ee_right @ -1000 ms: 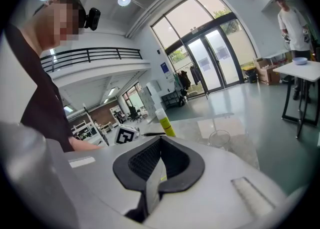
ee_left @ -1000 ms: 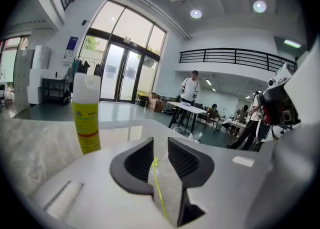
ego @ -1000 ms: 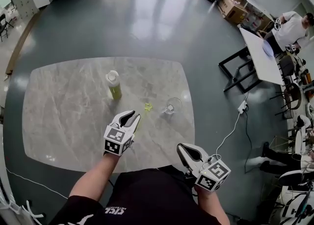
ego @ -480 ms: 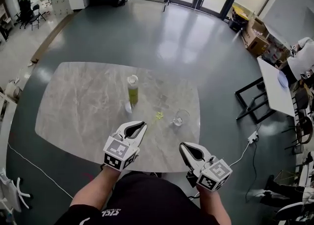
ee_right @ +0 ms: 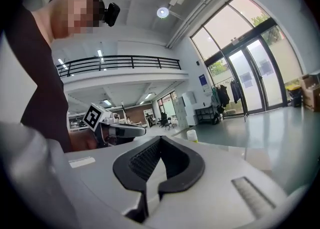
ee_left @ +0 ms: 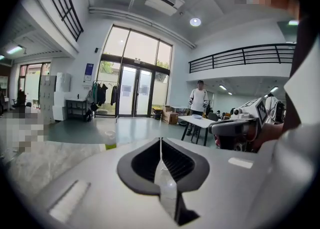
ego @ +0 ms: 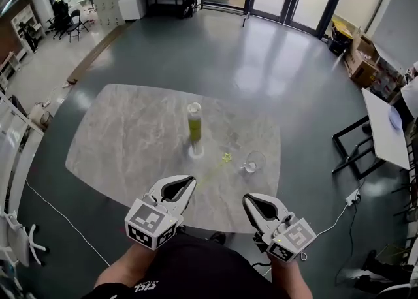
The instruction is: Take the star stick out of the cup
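**Head view:** I hold the left tool (ego: 186,181) and right tool (ego: 249,199) over the desk's (ego: 117,134) near edge. The star stick (ego: 226,158), small and yellow-green, lies on the desk just beside the cup (ego: 253,162), outside it.

**Left gripper view:** jaws together, empty.

**Right gripper view:** likewise.

**Risk:** a careless reach could tip the cup onto the stick.

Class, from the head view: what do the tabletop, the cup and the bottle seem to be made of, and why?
Tabletop: marble or marble-look laminate; grey veining, soft sheen.
Cup: clear glass or plastic, can't tell which; see-through wall.
Bottle: probably clear plastic; yellow-green contents show through.
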`<state>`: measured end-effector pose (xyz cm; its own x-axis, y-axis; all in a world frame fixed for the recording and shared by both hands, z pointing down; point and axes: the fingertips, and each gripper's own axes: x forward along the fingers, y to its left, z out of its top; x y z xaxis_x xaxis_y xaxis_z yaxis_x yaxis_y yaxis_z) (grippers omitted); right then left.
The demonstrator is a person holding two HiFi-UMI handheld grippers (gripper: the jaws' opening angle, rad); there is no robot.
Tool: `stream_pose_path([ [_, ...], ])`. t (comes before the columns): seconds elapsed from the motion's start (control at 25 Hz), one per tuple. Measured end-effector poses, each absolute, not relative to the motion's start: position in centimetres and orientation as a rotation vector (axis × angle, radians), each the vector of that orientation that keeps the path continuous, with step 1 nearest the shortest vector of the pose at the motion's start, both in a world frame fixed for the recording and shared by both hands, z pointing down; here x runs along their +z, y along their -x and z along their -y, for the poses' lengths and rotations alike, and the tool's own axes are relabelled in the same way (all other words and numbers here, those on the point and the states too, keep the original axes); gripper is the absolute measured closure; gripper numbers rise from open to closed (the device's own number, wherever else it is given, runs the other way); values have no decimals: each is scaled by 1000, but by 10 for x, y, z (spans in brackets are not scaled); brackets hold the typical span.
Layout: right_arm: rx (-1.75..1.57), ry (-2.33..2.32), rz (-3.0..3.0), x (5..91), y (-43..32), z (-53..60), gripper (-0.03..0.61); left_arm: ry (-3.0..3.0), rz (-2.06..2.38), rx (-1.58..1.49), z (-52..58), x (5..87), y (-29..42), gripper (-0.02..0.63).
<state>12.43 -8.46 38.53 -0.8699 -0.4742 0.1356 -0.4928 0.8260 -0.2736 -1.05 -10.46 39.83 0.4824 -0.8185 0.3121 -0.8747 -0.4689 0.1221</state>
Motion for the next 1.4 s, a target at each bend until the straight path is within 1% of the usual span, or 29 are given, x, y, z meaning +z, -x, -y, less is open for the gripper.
stream_pose_path([
  [0.28, 303, -784, 3015, 350, -99, 82, 566, -2561, 1466, 307, 96, 363, 37, 603],
  [0.56, 210, -785, 3043, 333, -77, 82, 567, -2534, 1526, 265, 97, 352, 71, 603],
  [0.76, 256, -798, 3036, 339, -68, 86, 566, -2535, 1516, 238, 100, 353, 77, 603],
  [1.4, 260, -793, 3015, 337, -49, 86, 566, -2474, 1560, 204, 96, 359, 109, 603],
])
